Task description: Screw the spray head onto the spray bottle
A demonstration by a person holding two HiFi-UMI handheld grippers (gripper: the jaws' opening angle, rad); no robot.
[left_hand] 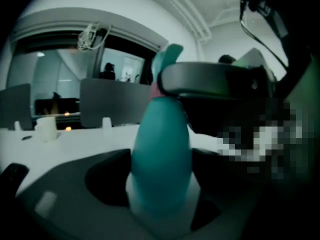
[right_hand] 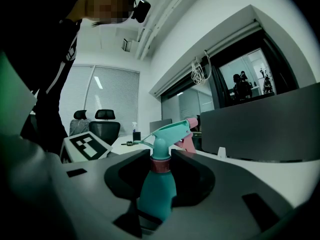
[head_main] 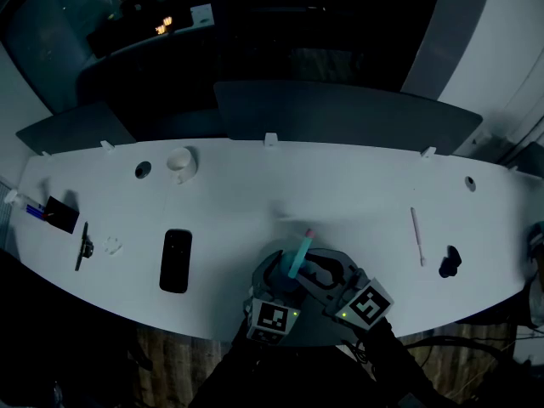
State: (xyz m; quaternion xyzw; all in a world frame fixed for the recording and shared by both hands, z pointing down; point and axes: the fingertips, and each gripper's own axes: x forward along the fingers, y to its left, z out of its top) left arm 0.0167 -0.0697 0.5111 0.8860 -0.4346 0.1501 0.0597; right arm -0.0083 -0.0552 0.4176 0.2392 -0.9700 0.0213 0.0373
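Teal plastic spray bottle (left_hand: 161, 154) — smooth, tapered — was held at the near edge of the white tabletop (head_main: 340, 185). Left claw (left_hand: 160, 184) was clamped on its body. Right claw (right_hand: 159, 160) was clamped on the pink collar (right_hand: 160, 166) beneath the teal spray head (right_hand: 167, 131).

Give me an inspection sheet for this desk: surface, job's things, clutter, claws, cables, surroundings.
Surface: white curved desk, dimly lit.
Job's things: teal spray bottle with spray head on it, held over the desk's near edge.
Clutter: phone, cup, pen.
Claws: left claw shut on the spray bottle; right claw shut on the spray head's pink collar.
Cables: white cord bundle hanging by the window.
Surroundings: grey partitions, office chairs.
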